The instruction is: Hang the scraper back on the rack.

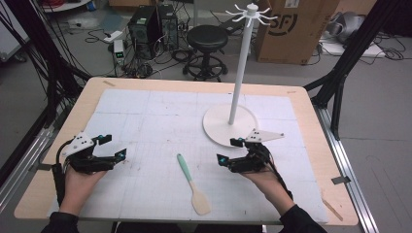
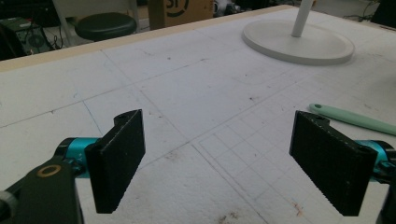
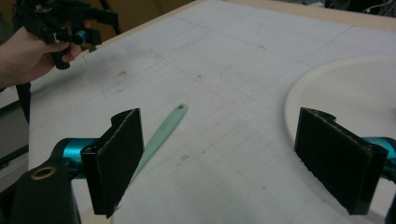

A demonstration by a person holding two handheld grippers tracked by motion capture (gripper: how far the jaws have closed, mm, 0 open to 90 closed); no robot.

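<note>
A spatula (image 1: 193, 184) lies flat on the white mat at the near middle of the table, between the two grippers and touching neither; its slim mint-green handle points away from the person and its cream blade points toward the near edge, angled slightly right. A white rack (image 1: 237, 87) stands upright just beyond it to the right: a round flat base, a thin pole, and a ring of small hooks at the top, all bare.

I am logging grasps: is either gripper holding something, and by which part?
Nothing is held. Left gripper and right gripper are open; the mint-handled spatula lies free between them.
</note>
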